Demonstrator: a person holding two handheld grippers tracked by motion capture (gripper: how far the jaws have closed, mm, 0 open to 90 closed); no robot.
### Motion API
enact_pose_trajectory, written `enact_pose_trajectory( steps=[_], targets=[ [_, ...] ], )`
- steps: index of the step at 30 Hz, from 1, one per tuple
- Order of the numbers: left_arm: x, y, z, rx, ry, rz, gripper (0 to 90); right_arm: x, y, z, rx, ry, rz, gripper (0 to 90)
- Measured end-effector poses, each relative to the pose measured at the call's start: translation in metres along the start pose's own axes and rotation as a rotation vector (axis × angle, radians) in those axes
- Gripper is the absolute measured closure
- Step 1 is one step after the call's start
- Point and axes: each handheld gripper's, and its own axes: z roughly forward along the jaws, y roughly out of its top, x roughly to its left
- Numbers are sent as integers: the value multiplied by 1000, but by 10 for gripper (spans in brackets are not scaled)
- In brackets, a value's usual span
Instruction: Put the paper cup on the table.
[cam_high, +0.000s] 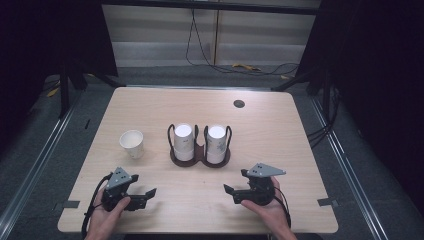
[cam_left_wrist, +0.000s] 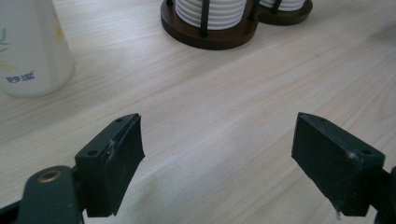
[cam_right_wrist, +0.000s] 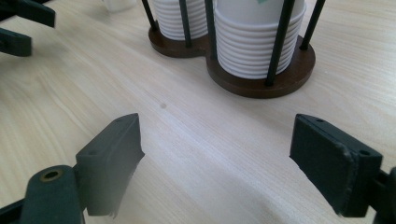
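We found both grippers low at the near edge of the bench, the left gripper and the right gripper each with fingers spread wide and empty. Beyond them stood a single paper cup, upright, well left of the dark two-well cup holder. We judged the cup light, thin-walled and easily crushed; a gentle hold across its mid-wall seemed advisable.

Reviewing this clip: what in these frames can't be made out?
- Loose cup: left gripper view's top edge crops its rim; print too small to read.
- Stacked cups: right gripper view cuts off their tops; holder rods cross them.
- Dark spot: high view, too small to identify.
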Motion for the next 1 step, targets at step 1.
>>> enact_pose_trajectory(
  steps=[1],
  targets=[
    [0,0,1,3,-2,0,165,1,-1,2,3,-9,-3,160]
  ],
)
